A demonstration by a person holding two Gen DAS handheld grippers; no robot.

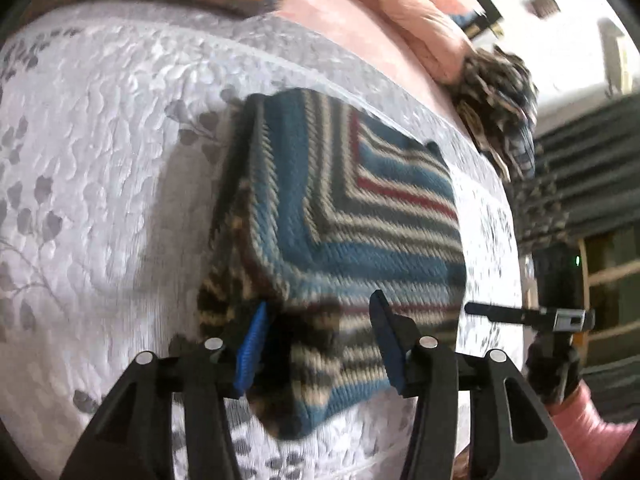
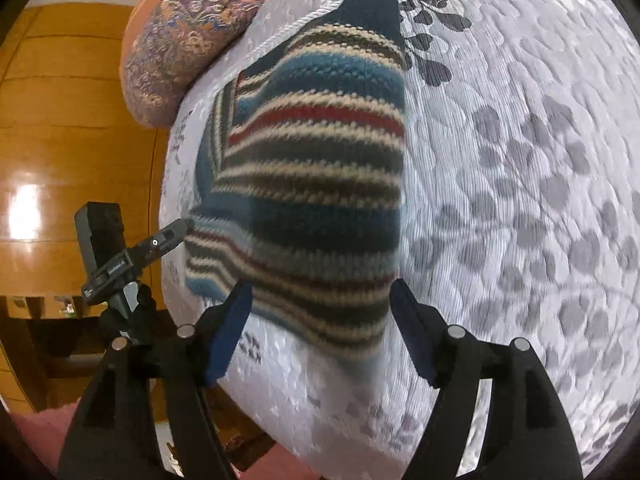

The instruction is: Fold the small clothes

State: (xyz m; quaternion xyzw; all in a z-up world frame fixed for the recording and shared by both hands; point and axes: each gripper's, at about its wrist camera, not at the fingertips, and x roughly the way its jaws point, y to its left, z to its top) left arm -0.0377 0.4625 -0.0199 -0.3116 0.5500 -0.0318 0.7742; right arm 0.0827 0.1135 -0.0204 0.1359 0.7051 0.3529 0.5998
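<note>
- A pale quilted bedspread (image 2: 520, 200) with grey leaf prints covers the bed; a polished wooden wall (image 2: 60, 120) stands beyond it.
- A paisley cushion (image 2: 180, 52) rests at the bed's edge.
- The striped knitted sweater (image 1: 360, 220), chunky blue, cream and red wool, lies folded on the bedspread.
- The left gripper (image 1: 320, 340) spreads wide over the sweater's near edge.
- The right gripper (image 2: 320, 328) is likewise wide, gripping nothing.
</note>
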